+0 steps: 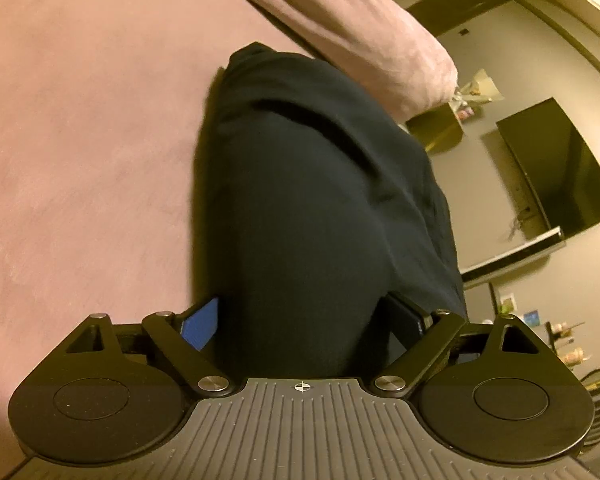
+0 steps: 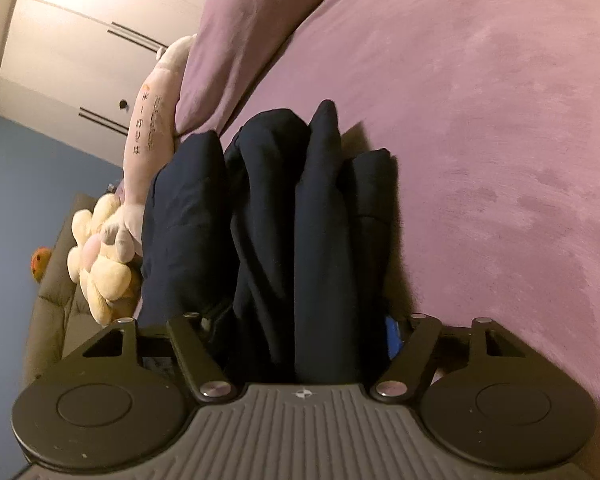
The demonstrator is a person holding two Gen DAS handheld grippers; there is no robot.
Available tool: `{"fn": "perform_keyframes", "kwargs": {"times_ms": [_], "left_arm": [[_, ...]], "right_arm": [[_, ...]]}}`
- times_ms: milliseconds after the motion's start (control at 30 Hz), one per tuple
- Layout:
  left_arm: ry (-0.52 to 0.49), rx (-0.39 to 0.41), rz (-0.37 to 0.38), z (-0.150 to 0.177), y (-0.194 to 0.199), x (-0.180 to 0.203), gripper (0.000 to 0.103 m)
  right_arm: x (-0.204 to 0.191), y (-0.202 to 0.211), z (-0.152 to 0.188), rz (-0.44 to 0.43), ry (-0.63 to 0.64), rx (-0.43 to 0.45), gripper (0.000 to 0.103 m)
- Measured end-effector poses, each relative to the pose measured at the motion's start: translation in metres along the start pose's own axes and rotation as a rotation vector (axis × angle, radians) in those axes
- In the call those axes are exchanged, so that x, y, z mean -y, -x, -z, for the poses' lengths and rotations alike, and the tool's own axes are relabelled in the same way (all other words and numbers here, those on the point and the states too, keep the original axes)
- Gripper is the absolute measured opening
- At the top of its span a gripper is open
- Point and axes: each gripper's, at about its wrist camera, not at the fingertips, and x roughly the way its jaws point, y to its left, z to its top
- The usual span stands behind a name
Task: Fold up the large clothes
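Bedroom; plush mauve bedspread (image 1: pixel 80 128) fills both views. Left gripper (image 1: pixel 304 320): jaws wide, thick bundle of dark navy garment (image 1: pixel 312 184) between the blue pads; whether they press is unclear. Right gripper (image 2: pixel 300 328): jaws fairly wide, bunched navy folds between them, grip likewise unclear. Judgement: keep both ends level, lay fabric flat before creasing.

dark characters ran down the long pale plush toy (image 2: pixel 150 128) left of the right gripper's fingers — too small and tilted to read. no other lettering was legible.
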Motion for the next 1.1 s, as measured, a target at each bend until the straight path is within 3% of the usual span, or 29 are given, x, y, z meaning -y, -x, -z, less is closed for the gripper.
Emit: {"fn": "perform_keyframes", "kwargs": {"times_ms": [133, 267, 367, 467, 700, 767, 800, 933, 1100], "left_arm": [[-0.045, 0.013, -0.035, -0.003, 0.003, 0.012, 0.075], [-0.086, 0.036, -0.054, -0.003, 0.017, 0.026, 0.062], [-0.109, 0.062, -0.067, -0.011, 0.031, 0.035, 0.06], [-0.179, 0.137, -0.117, -0.02, 0.051, 0.04, 0.06], [-0.194, 0.283, -0.331, -0.046, 0.109, 0.011, 0.061], [-0.16, 0.273, -0.388, -0.046, 0.115, -0.005, 0.062], [-0.129, 0.251, -0.408, -0.045, 0.115, -0.014, 0.062], [-0.114, 0.277, -0.444, -0.03, 0.124, -0.027, 0.062], [-0.205, 0.35, -0.452, 0.008, 0.158, -0.008, 0.063]], "right_arm": [[-0.013, 0.002, 0.0, 0.009, 0.046, 0.007, 0.054], [-0.032, 0.007, 0.003, 0.024, 0.093, 0.029, 0.049], [-0.05, -0.002, 0.0, 0.007, 0.115, 0.024, 0.046], [-0.074, -0.026, 0.001, -0.015, 0.133, -0.007, 0.044], [-0.133, -0.114, 0.021, -0.046, 0.182, -0.091, 0.045], [-0.144, -0.126, 0.03, 0.004, 0.218, -0.081, 0.057], [-0.149, -0.126, 0.034, 0.03, 0.244, -0.074, 0.058], [-0.154, -0.094, 0.047, 0.072, 0.283, -0.03, 0.062], [-0.162, -0.015, 0.084, 0.019, 0.319, 0.067, 0.064]]}}
